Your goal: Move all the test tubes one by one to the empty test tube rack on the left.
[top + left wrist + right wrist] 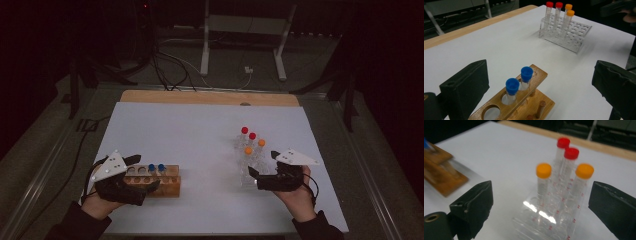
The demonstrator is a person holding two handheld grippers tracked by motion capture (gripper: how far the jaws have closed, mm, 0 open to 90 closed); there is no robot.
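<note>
I'm working in a lab: capped test tubes point(559, 17) in a clear rack point(574, 37) and a wooden rack point(529, 105) on my white tabletop point(200, 130) (cables point(170, 70) trail behind).

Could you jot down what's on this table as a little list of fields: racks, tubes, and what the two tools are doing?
Wooden rack: holds two blue-capped tubes
Clear rack: holds two red-capped tubes and two orange-capped tubes
Left hand-held gripper: open, at the wooden rack, holding nothing
Right hand-held gripper: open, facing the clear rack, holding nothing
Table: white surface
</note>
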